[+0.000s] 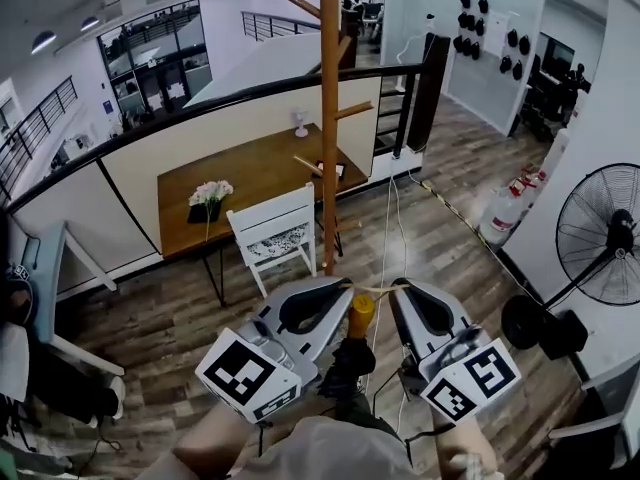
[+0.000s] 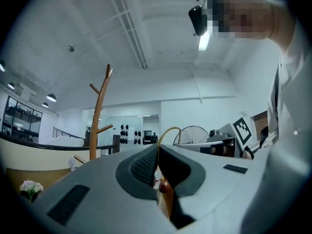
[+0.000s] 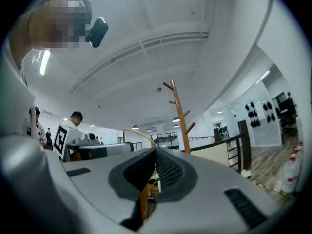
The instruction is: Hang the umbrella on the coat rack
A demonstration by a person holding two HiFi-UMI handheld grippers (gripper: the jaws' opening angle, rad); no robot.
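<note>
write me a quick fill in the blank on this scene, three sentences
1. The left tool and right tool are both shut on the umbrella's ____ loop.
2. The chair beside the coat rack is ____.
3. The standing fan is at the head view's ____ edge.

Missing words: yellow; white; right

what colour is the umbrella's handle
Amber-yellow handle, with a matching yellowish cord loop at its top; the head view shows it best.
</note>
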